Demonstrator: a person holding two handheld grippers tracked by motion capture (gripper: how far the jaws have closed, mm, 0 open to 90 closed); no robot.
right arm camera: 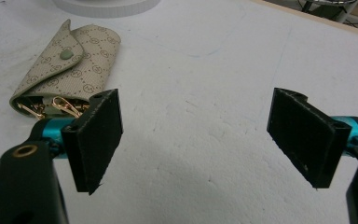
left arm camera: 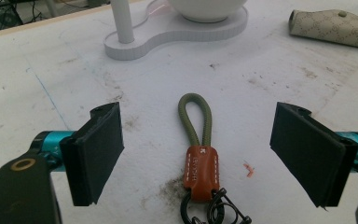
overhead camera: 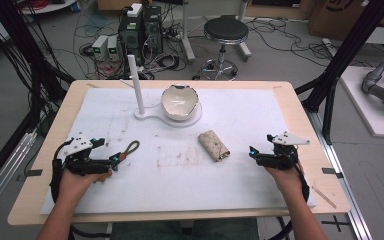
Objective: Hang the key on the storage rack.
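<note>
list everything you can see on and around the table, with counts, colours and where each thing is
key strap: 1, olive cord loop with orange leather tab and dark rings, near left of the mat, between the left jaws
key pouch: 1, beige patterned, gold clips inside, mat centre-right
bowl: 1, white, on the stand's round base
stand: 1, white, upright post, far centre
mat: 1, white, stained, covering the table
table: 1, light wood
stool: 1, black seat, floor beyond the table
left gripper: 1, black, open, held at left
right gripper: 1, black, open, held at right
</note>
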